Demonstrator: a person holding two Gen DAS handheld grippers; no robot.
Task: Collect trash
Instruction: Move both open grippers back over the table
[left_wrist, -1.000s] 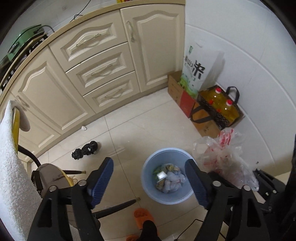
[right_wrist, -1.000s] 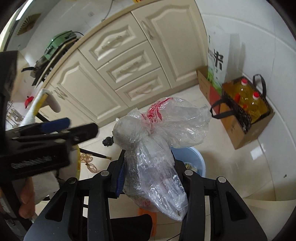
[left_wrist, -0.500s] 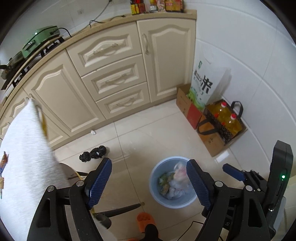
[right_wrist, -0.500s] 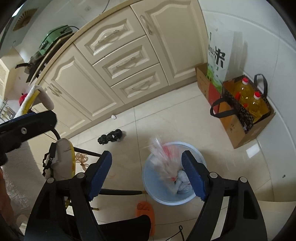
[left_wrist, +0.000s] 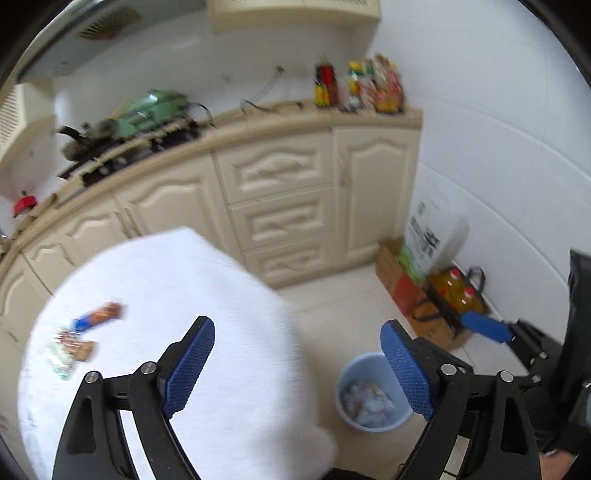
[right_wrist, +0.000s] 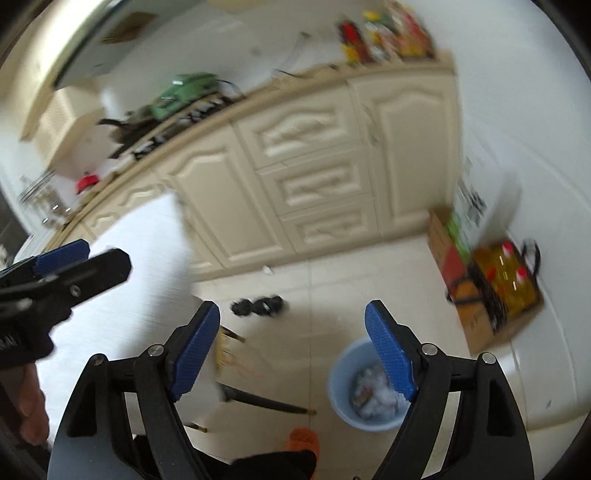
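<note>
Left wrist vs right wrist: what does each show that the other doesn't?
Left wrist only: snack wrappers lying on the white tabletop.
Right wrist only: a dark bundle on the floor, an orange slipper, a small white scrap near the cabinets.
Both: the blue bin with trash inside, the oil bottles in their box, the green appliance on the counter, and each view's own gripper open and empty.

We look from two wrist cameras, each angled down along its own blue-padded fingers across a kitchen. Our left view sits close over a white-clothed table (left_wrist: 155, 295); our right view looks from beside it, well above the floor. Both share the blue bin (left_wrist: 373, 395) (right_wrist: 365, 387), the cream cabinets (left_wrist: 280, 206) (right_wrist: 306, 177) and the box of oil bottles (left_wrist: 454, 295) (right_wrist: 506, 280).
</note>
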